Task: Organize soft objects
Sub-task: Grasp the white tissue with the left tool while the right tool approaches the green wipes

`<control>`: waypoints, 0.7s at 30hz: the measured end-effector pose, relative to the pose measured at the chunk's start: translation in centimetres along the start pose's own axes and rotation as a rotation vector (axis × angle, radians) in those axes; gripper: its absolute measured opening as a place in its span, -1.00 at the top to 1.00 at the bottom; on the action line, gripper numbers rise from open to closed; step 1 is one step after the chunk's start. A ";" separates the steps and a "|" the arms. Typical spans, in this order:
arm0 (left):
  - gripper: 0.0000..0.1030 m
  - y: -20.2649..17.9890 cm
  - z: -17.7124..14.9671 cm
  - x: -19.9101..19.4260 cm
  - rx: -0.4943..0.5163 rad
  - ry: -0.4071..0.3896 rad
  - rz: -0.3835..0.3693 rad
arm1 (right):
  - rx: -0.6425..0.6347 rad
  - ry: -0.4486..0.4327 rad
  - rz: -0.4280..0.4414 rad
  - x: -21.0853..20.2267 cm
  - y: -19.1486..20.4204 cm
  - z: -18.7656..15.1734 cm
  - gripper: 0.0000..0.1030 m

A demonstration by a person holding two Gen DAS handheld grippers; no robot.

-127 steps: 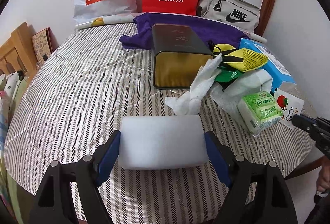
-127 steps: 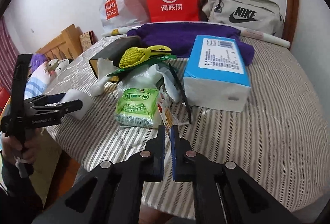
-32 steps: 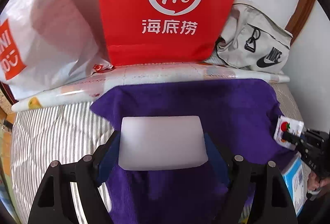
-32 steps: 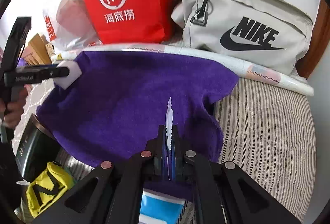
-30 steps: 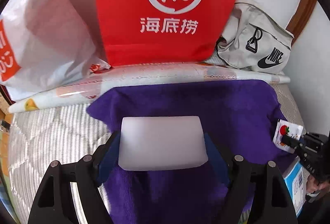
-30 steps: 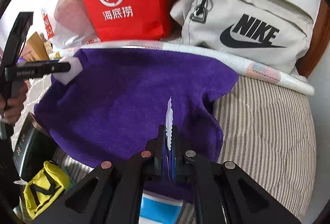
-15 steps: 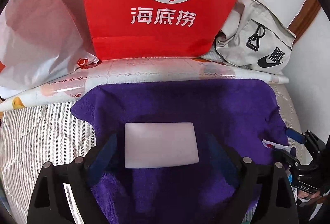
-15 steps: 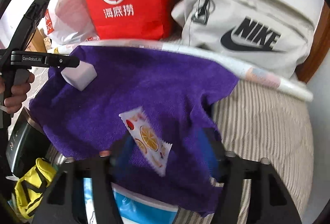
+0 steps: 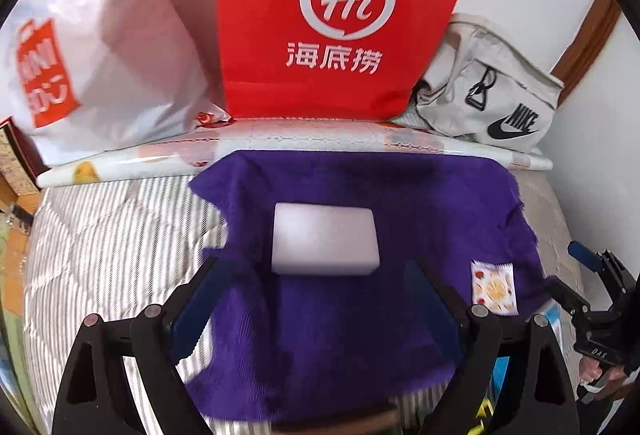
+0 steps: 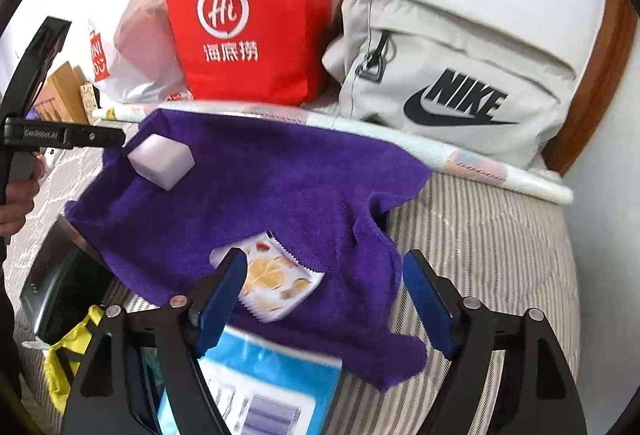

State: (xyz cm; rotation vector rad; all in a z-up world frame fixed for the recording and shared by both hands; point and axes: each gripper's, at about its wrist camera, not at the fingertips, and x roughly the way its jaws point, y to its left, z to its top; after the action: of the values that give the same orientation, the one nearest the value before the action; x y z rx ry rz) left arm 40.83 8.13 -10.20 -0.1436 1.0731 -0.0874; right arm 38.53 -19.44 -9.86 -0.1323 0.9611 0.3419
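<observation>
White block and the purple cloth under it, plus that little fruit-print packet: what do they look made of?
White block: likely foam sponge, matte with soft rounded edges. Purple cloth: fuzzy, towel-like fabric, perhaps microfibre, its nap visible and its edges rumpled. Fruit-print packet: thin glossy film, plastic or foil, with a serrated sealed edge.
</observation>
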 end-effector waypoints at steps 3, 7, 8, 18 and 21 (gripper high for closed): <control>-0.76 -0.1 -1.4 -2.5 0.006 -0.058 -0.007 | 0.008 -0.019 0.005 -1.9 0.2 -0.5 -0.63; -0.76 -0.5 -3.4 -5.4 0.022 -0.090 -0.001 | 0.026 -0.014 0.008 -4.2 0.7 -1.5 -0.63; -0.76 -0.5 -4.0 -6.2 0.014 -0.090 -0.004 | 0.032 -0.012 0.007 -4.7 0.7 -1.8 -0.63; -0.74 -0.9 -10.8 -11.1 -0.031 -0.083 -0.038 | 0.093 -0.103 0.022 -10.7 2.2 -5.9 -0.83; -0.74 -1.3 -12.9 -12.3 -0.029 -0.111 -0.053 | 0.080 -0.103 0.037 -12.0 2.8 -7.4 -0.83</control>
State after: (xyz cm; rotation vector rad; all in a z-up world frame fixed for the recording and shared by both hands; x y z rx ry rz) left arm 23.62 7.66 -5.43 -0.2007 0.9606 -0.1103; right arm 25.46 -21.44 -4.09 -0.0237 0.8748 0.3407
